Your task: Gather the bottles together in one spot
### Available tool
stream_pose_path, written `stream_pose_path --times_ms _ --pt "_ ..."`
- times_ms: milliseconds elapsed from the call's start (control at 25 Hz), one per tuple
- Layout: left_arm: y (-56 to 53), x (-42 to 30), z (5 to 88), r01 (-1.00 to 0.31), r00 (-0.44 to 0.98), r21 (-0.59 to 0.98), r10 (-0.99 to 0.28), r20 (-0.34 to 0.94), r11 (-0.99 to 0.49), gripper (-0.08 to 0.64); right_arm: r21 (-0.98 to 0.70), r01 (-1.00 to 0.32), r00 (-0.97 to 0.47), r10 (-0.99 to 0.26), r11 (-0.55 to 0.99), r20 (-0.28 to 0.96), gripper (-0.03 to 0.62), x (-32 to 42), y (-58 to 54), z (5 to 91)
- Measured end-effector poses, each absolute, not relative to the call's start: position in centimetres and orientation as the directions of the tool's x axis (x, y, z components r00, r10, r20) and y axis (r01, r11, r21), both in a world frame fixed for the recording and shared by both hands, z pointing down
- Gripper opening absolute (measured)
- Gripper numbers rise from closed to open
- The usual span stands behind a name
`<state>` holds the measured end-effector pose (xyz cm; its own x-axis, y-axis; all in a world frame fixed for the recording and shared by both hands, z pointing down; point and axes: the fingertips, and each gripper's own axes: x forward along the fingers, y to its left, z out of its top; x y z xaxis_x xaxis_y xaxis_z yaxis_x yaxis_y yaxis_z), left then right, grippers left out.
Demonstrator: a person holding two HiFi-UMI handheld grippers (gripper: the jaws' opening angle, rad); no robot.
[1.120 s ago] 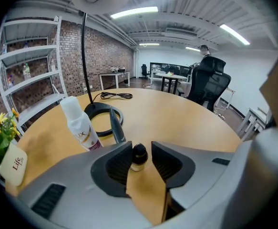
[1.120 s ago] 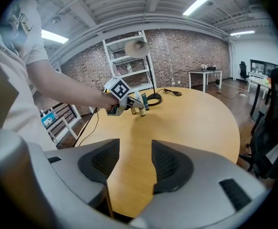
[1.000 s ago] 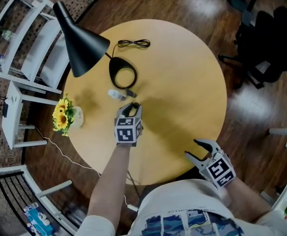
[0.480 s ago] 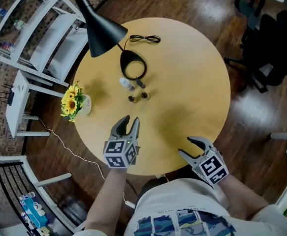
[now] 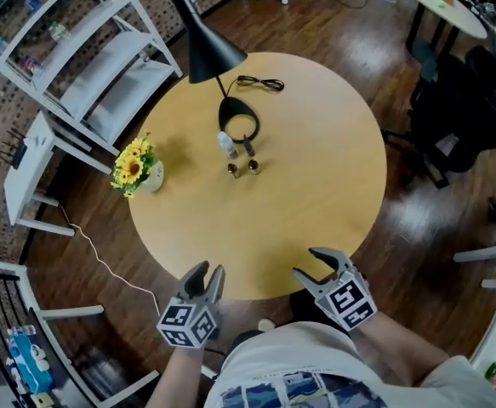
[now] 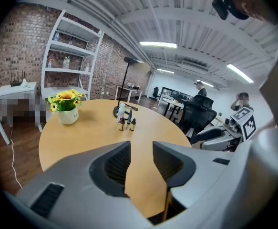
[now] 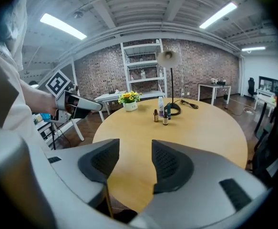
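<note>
Bottles (image 5: 227,144) clustered | left hand-held gripper (image 5: 209,270), right hand-held gripper (image 5: 308,263) well apart from them, agape, empty

The tabletop (image 5: 316,194) is pale wood, smooth, with a soft dull look. The floor (image 5: 350,24) is dark wood and very shiny. The left hand-held gripper (image 5: 208,270) and the right hand-held gripper (image 5: 311,263) are dull grey plastic, and their pads (image 6: 117,163) have little ridges. The lamp shade (image 5: 207,51) is black and matt. The shelf (image 5: 103,66) looks like white painted metal. The brick wall (image 6: 15,46) is rough. The white bottle (image 5: 228,144) looks like smooth plastic. The flower pot (image 5: 154,177) is white and smooth.
</note>
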<state>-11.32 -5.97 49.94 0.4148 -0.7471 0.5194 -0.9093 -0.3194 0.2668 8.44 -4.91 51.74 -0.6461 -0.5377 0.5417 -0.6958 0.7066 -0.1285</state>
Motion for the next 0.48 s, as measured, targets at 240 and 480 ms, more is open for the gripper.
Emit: stream_pose_path --times_ms 240,480 --pt "2.8 -13.9 46.4 -0.886 0.463 0.239 -0.756 0.462 -0.397 0.141 -0.104 -0.764 -0.594 -0.631 0.637 0.499 0.239 6.5 3.2 48.3" --pt "11.9 -15.3 45.4 -0.864 0.503 0.278 -0.752 0.426 -0.421 0.141 -0.073 -0.807 -0.535 -0.674 0.586 0.510 0.239 5.3 13.7 45.2"
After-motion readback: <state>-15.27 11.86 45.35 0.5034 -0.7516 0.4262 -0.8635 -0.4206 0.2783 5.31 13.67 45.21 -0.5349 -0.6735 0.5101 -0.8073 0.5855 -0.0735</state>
